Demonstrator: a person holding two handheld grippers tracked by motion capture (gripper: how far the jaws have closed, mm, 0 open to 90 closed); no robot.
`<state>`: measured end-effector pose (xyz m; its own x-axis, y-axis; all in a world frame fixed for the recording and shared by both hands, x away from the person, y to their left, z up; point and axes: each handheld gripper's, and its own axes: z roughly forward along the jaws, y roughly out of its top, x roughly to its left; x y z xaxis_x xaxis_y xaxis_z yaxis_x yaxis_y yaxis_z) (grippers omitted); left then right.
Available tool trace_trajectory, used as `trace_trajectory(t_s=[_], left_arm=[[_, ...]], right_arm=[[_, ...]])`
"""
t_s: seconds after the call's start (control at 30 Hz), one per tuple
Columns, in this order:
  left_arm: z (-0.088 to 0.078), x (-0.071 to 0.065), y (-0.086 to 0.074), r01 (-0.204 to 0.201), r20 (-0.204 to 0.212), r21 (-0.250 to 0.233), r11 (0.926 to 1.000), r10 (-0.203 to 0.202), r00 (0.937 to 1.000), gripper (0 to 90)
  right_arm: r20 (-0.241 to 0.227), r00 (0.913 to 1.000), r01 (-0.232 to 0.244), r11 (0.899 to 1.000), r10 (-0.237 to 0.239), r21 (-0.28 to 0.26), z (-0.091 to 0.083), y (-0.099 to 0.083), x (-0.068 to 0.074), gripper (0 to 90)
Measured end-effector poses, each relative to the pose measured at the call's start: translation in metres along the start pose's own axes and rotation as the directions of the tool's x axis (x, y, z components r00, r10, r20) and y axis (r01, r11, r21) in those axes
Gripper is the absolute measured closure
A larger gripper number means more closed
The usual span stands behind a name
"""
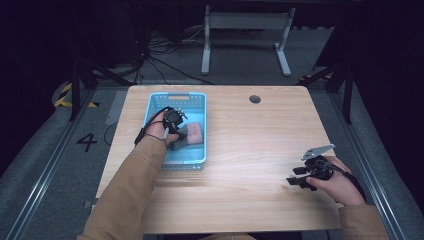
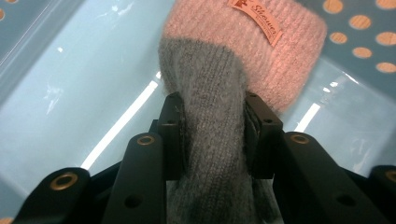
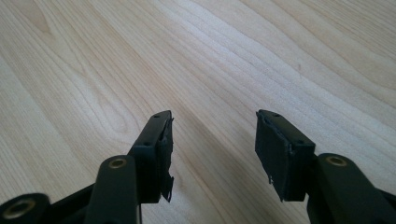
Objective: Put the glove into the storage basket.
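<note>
One pale blue perforated plastic basket (image 1: 199, 101) sits at ten o'clock on one light wooden table (image 1: 250, 135); inside lies one pink-and-grey knitted garment (image 2: 243, 51). Two black hand-held grippers work: left gripper (image 2: 213, 122), right gripper (image 3: 212, 135).

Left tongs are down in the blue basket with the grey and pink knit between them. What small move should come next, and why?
Probably open the left tongs a little to let the knit go. Its grey part sits pinched between the pads, its pink end already lies on the floor of the basket, and the right tongs are open over the bare table, far off.
</note>
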<state>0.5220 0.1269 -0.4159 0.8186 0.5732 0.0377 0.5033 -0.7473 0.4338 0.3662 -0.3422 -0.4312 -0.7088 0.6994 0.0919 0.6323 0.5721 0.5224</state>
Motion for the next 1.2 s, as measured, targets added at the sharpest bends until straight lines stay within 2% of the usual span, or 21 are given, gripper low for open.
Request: trace_trajectory(t_s=[0.17, 0.23, 0.33, 0.4, 0.47, 0.53, 0.6, 0.63, 0.7, 0.8, 0.83, 0.87, 1.03, 1.07, 1.1, 1.13, 1.2], left_arm=[[0.005, 0.002, 0.001, 0.029, -0.018, 0.001, 0.9996, -0.029, 0.9994, 62.0], [0.008, 0.003, 0.000, 0.032, -0.051, -0.006, 0.9995, -0.033, 0.9982, 52.8], [0.010, 0.004, 0.000, 0.035, -0.059, -0.007, 0.9994, -0.036, 0.9976, 45.8], [0.009, 0.005, 0.000, 0.036, -0.087, -0.024, 0.9991, -0.038, 0.9955, 36.0], [0.008, 0.004, 0.000, 0.040, -0.098, -0.039, 0.9984, -0.044, 0.9942, 34.6], [0.006, 0.002, 0.001, 0.048, -0.106, -0.085, 0.9952, -0.057, 0.9927, 29.3], [-0.004, -0.002, 0.001, 0.060, -0.091, -0.127, 0.9901, -0.072, 0.9932, 29.3], [-0.004, -0.002, 0.001, 0.060, -0.091, -0.127, 0.9901, -0.072, 0.9932, 28.2], [-0.013, -0.007, 0.001, 0.071, -0.087, -0.175, 0.9820, -0.087, 0.9924, 27.6], [-0.027, -0.017, 0.000, 0.077, -0.073, -0.215, 0.9736, -0.095, 0.9929, 25.7], [-0.031, -0.019, -0.001, 0.076, -0.066, -0.219, 0.9728, -0.093, 0.9935, 26.1], [-0.038, -0.026, -0.002, 0.072, -0.057, -0.238, 0.9686, -0.088, 0.9945, 26.1], [-0.063, -0.050, -0.008, 0.050, -0.037, -0.270, 0.9615, -0.062, 0.9974, 26.0], [-0.073, -0.061, -0.012, 0.052, -0.038, -0.283, 0.9576, -0.066, 0.9971, 27.7], [-0.078, -0.067, -0.015, 0.063, -0.036, -0.286, 0.9561, -0.076, 0.9964, 27.9], [-0.078, -0.067, -0.015, 0.063, -0.036, -0.286, 0.9561, -0.076, 0.9964, 27.8], [-0.085, -0.078, -0.022, 0.057, -0.036, -0.289, 0.9558, -0.070, 0.9969, 28.0]], right_arm=[[-0.001, 1.0000, 0.000, 1.000, 0.000, -0.006, -0.001, 0.000, 0.001, 47.0], [0.000, 1.0000, 0.002, 1.000, -0.002, -0.005, 0.000, 0.000, 0.002, 46.9], [-0.001, 1.0000, 0.001, 1.000, -0.001, -0.003, 0.000, 0.000, 0.003, 46.7], [0.005, 1.0000, 0.002, 1.000, -0.002, -0.003, -0.002, -0.002, 0.002, 46.4], [0.006, 1.0000, 0.001, 1.000, -0.001, -0.006, -0.002, -0.002, 0.002, 46.1], [0.008, 1.0000, 0.002, 1.000, -0.002, -0.010, -0.002, -0.001, 0.002, 45.4], [0.004, 1.0000, 0.007, 1.000, -0.007, -0.011, -0.001, 0.002, 0.002, 45.4], [0.004, 1.0000, 0.007, 1.000, -0.007, -0.011, -0.001, 0.002, 0.002, 45.4], [-0.003, 0.9998, 0.021, 1.000, -0.021, -0.013, 0.001, 0.006, 0.002, 45.4], [-0.011, 0.9993, 0.036, 0.999, -0.036, -0.014, 0.005, 0.013, 0.002, 45.3], [-0.017, 0.9990, 0.041, 0.999, -0.041, -0.014, 0.006, 0.016, 0.002, 45.2], [-0.020, 0.9989, 0.042, 0.999, -0.042, -0.013, 0.007, 0.018, 0.002, 45.2], [-0.031, 0.9972, 0.067, 0.998, -0.068, -0.018, 0.013, 0.030, 0.001, 45.2], [-0.035, 0.9969, 0.070, 0.997, -0.071, -0.017, 0.015, 0.033, 0.001, 44.9], [-0.036, 0.9963, 0.078, 0.997, -0.078, -0.016, 0.016, 0.034, 0.001, 44.7], [-0.036, 0.9963, 0.078, 0.997, -0.078, -0.016, 0.016, 0.034, 0.001, 44.7], [-0.037, 0.9956, 0.086, 0.996, -0.086, -0.017, 0.017, 0.037, 0.001, 44.3]])
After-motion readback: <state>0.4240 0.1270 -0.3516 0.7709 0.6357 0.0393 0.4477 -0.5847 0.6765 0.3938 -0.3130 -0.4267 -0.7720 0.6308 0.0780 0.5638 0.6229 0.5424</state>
